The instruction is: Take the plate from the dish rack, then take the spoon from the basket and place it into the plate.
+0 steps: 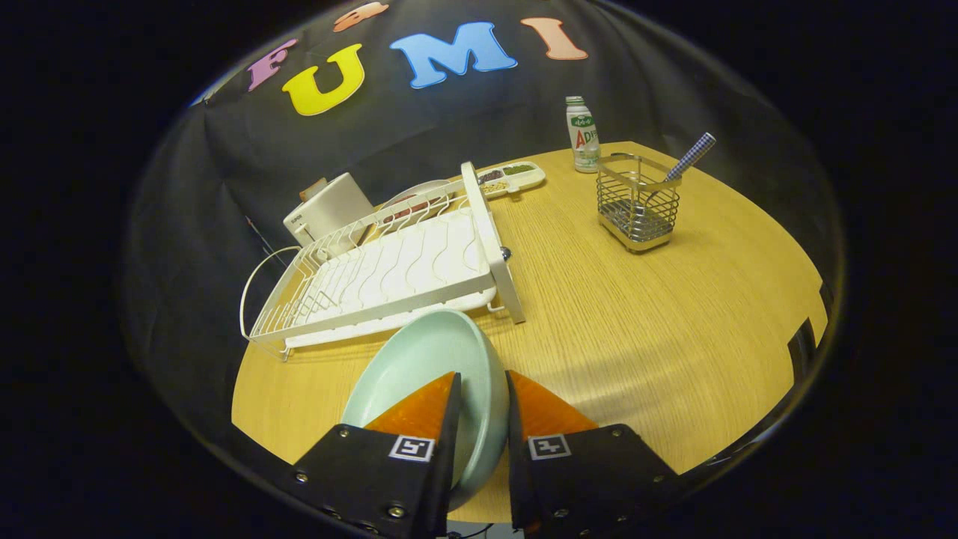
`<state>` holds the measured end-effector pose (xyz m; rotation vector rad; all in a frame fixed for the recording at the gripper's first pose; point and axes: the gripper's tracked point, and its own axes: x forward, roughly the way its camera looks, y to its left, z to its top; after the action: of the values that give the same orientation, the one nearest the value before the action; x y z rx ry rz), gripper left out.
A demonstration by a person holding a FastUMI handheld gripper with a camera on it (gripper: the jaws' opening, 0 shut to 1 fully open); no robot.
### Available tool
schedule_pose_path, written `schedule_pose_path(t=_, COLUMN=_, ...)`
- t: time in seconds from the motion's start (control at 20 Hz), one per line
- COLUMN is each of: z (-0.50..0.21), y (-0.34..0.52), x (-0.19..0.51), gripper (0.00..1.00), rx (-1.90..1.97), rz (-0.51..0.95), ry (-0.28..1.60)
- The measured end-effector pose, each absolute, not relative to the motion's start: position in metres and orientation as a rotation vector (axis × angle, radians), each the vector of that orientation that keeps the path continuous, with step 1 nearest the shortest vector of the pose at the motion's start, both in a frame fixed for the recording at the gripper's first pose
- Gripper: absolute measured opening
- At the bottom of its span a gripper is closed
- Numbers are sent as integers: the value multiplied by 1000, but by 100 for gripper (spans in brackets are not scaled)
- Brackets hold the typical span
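Observation:
A pale green plate point(419, 367) stands tilted on edge between my fingers, above the wooden table point(644, 337). My gripper point(483, 389) is shut on the plate's rim, one finger on its inner face and the other on its outer wall. Just beyond the plate lies the white wire dish rack point(389, 273) with nothing standing in its slots. Farther off, to the right of the rack, a wire basket point(638, 202) holds a spoon point(688, 159) with a checked handle that leans out over the basket's rim.
A white box-shaped appliance point(329, 206) stands behind the rack. A divided tray point(513, 177) with small items and a small bottle point(582, 136) sit at the table's far side. Bare wood lies between the rack and the basket.

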<state>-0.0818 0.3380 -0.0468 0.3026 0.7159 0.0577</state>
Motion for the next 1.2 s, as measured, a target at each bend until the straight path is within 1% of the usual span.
schedule_pose_path(t=0.1, z=-61, y=326, x=-86, gripper=35, rx=241, rz=31, ry=755)
schedule_pose_path(t=0.2, z=-65, y=325, x=-88, gripper=39, rx=227, rz=46, ry=761)
schedule_pose_path(t=0.55, z=-46, y=302, x=-79, gripper=39, rx=239, rz=-12, ry=695)
schedule_pose_path(t=0.8, z=-3, y=263, x=-55, gripper=39, rx=239, rz=-121, ry=578)
schedule_pose_path(t=1.2, z=46, y=172, x=0, gripper=39, rx=307, rz=-382, ry=433)
